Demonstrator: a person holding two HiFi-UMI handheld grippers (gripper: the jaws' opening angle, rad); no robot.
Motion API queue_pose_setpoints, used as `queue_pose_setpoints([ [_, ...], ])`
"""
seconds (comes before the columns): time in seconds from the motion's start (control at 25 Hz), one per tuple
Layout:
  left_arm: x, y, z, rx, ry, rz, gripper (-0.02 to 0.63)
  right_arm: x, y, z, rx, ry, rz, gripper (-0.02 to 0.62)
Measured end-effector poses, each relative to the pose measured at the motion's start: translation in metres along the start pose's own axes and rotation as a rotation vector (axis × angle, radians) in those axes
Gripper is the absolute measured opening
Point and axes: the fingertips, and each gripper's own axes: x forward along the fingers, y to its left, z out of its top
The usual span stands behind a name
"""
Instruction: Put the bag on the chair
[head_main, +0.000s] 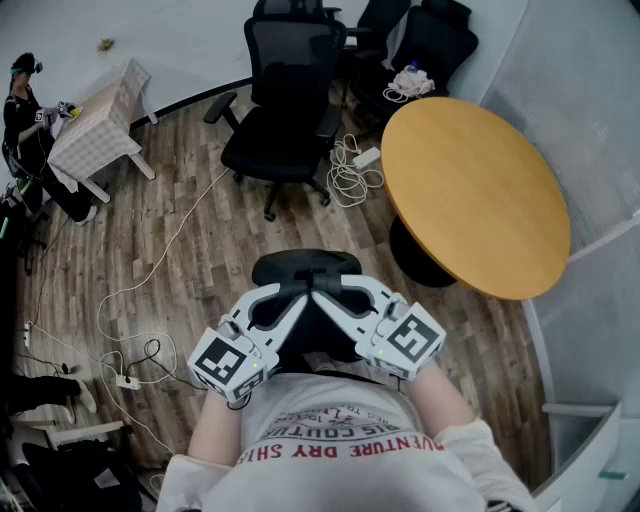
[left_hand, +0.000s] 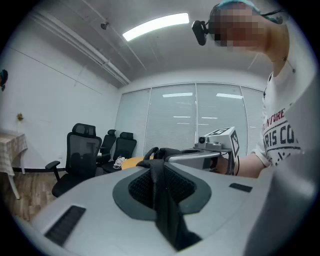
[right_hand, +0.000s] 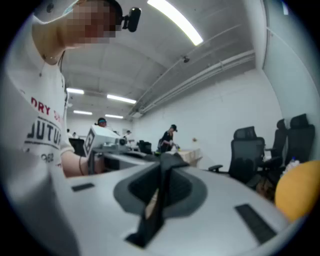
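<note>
I hold a black bag (head_main: 308, 305) up in front of my chest with both grippers. My left gripper (head_main: 290, 292) is shut on a black strap (left_hand: 164, 205) of the bag, which runs between its jaws. My right gripper (head_main: 330, 290) is shut on another black strap (right_hand: 159, 202). The two grippers meet tip to tip over the bag's top handle (head_main: 305, 264). A black office chair (head_main: 285, 110) stands on the wooden floor further ahead, apart from the bag. The same chair (left_hand: 80, 155) shows at the left in the left gripper view.
A round wooden table (head_main: 470, 190) stands to the right. More black chairs (head_main: 415, 45) are behind it. Coiled white cables (head_main: 350, 165) lie by the chair's base and a power strip (head_main: 125, 380) lies at the left. A small cloth-covered table (head_main: 100, 120) and a person (head_main: 25, 110) are far left.
</note>
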Motion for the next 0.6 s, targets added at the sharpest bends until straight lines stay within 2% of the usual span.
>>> queue_pose_setpoints([
  [0.28, -0.002, -0.001, -0.006, 0.003, 0.022, -0.02, 0.072, 0.001, 0.003, -0.007, 0.022, 0.012, -0.017, 0.044],
  [0.6, -0.001, 0.02, -0.011, -0.001, 0.045, -0.025, 0.072, 0.018, -0.006, -0.012, 0.064, 0.01, -0.039, 0.046],
])
